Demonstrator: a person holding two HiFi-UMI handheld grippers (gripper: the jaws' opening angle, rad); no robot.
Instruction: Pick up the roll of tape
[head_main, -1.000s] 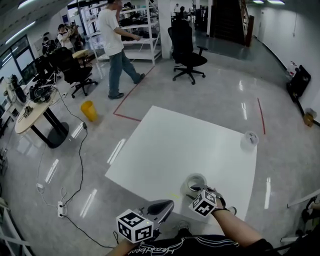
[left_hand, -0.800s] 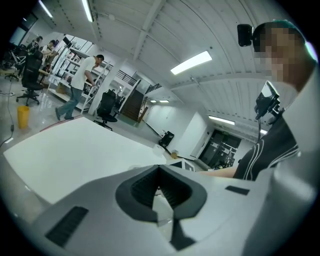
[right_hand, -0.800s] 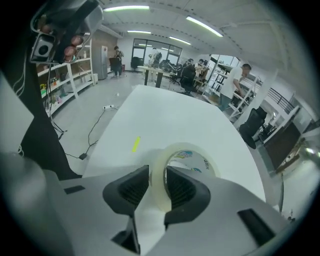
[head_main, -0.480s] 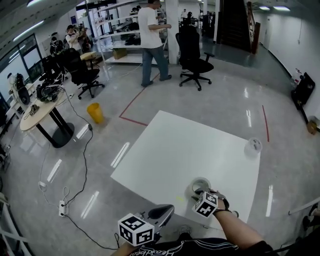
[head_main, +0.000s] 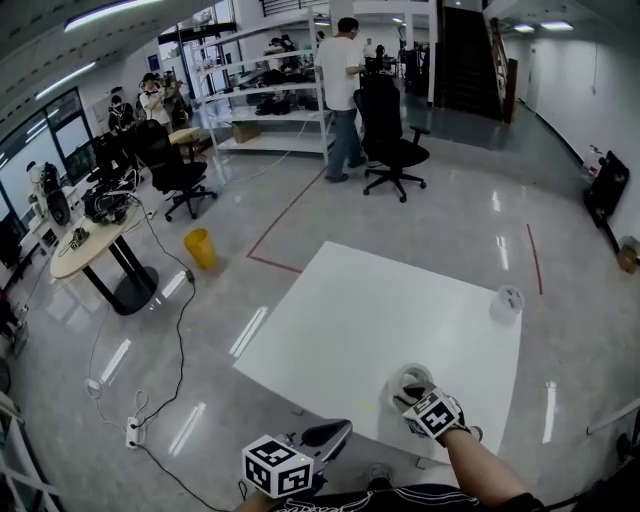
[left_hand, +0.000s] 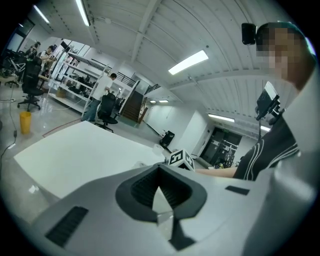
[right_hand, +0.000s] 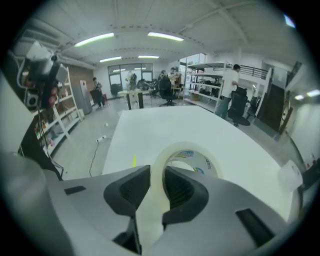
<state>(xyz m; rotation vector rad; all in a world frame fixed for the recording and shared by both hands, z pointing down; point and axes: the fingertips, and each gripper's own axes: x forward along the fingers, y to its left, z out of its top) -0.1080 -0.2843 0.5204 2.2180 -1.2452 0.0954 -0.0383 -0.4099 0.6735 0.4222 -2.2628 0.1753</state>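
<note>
Right gripper (right_hand: 156, 176) clamping roll of tape (right_hand: 190, 148)
Jaws just been closing across its wall for lifting; left gripper (left_hand: 160, 172) idling, jaws together

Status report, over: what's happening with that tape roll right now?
Right gripper fingers just closed in, pinching the wall of the roll of tape. Left gripper shut, empty. Nothing in the way, over.

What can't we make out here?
- Whether the roll of tape is off the table: the right claw, whose jaws have just been closing on its wall, hides the underside (right gripper view); the marker cube covers its near side (head view).
- Print inside the roll: too small, right gripper view.
- Pale object at the table's far right corner: too small (head view), blurred at the edge (right gripper view).
</note>
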